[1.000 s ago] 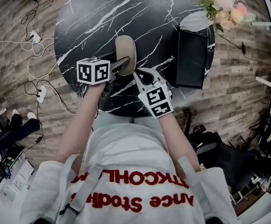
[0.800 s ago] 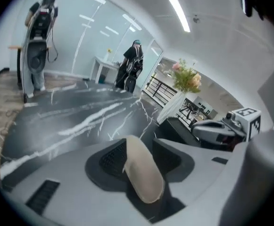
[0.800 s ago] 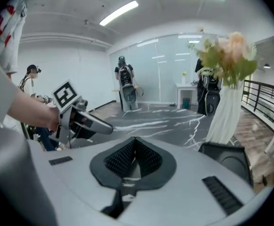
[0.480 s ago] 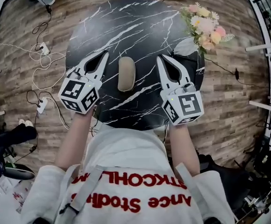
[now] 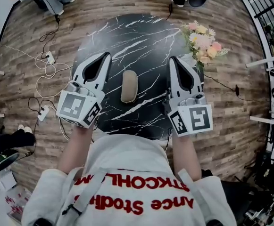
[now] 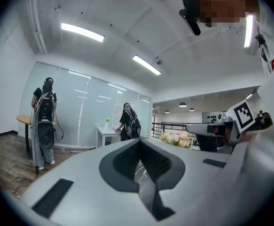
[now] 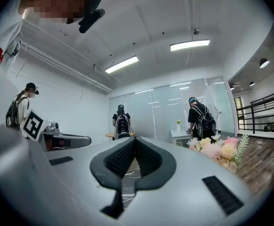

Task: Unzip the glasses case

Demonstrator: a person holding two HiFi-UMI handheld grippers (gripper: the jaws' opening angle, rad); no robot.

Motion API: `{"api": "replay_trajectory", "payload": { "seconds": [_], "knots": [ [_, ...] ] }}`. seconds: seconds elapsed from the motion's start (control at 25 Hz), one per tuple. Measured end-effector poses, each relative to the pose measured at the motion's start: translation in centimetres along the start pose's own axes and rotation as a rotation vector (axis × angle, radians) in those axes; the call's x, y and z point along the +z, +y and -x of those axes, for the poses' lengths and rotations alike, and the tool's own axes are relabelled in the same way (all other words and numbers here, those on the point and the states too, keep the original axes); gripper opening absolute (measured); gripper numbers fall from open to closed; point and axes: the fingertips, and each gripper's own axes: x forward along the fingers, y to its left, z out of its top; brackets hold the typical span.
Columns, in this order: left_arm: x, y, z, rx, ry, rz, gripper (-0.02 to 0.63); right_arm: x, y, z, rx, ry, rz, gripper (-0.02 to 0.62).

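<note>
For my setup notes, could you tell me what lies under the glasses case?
The glasses case lies directly on the round black marbled table. Nothing else shows beneath it, though the patch it covers is hidden.

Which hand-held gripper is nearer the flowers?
The right hand-held gripper: the flowers sit close by its tips, while the left hand-held gripper is on the other side of the glasses case from them.

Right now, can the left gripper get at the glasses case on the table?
Probably yes. The glasses case lies in the open on the table, nothing between it and the left gripper, which is shut and empty and would need to open.
</note>
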Motion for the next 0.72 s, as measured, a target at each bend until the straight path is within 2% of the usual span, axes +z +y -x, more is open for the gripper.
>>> {"api": "replay_trajectory", "payload": {
  "seconds": [0.12,0.4,0.72],
  "knots": [
    [1.2,0.3,0.3,0.016,-0.024,0.007,0.008,0.8,0.2,-0.1,-0.014,-0.009,-0.004,0.015],
    [1.9,2.0,0.4,0.066,-0.044,0.083,0.008,1.7,0.2,-0.2,-0.027,-0.008,-0.01,0.017],
    [1.1,-0.3,1.1,0.063,-0.045,0.094,0.008,0.8,-0.6,1.8,-0.053,0.031,0.017,0.015]
  ]
}}
